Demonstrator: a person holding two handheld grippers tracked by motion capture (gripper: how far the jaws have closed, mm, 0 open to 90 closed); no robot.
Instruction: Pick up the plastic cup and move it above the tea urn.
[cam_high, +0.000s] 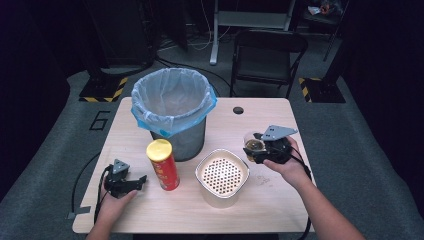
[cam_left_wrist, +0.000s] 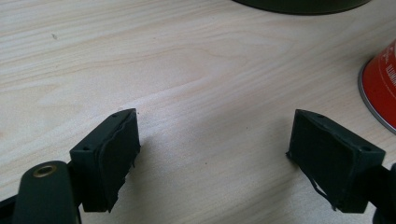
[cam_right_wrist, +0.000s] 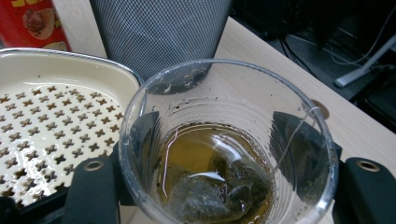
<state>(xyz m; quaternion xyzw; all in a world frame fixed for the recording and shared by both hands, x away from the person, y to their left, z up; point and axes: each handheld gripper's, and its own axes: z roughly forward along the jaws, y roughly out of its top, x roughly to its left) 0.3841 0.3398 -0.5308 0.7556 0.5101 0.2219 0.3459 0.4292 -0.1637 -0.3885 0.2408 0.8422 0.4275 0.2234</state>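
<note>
The right tool (cam_high: 256, 148) is clamped on a clear plastic cup (cam_right_wrist: 228, 140) with one jaw on either side of its wall, and it holds the cup upright just above the pale wooden bench (cam_high: 260, 200), near the right edge. The right gripper view looks down into the cup: a shallow pool of brown tea with a soaked tea bag (cam_right_wrist: 219, 191) lying at the bottom, its string running up the inner wall to the rim.

What the coming move turns on is where the cup sits relative to the cream-coloured square container with a perforated strainer lid (cam_high: 222, 176). That container stands just to the cup's left and slightly nearer the person, close but apart from it, so the right hand (cam_high: 287, 167) is much the nearer one. A short carry leftward and a tip of the cup would likely send the liquid through the holes. Behind the strainer stands the grey mesh waste bin lined with a blue plastic bag (cam_high: 172, 112), probably where the bag or cup ends up, though that is a guess.

The left tool (cam_left_wrist: 212, 149) rests low over bare bench with its jaws wide apart and nothing between them. The red cylindrical snack can with a yellow lid (cam_high: 162, 164) stands upright just to its right, untouched.
</note>
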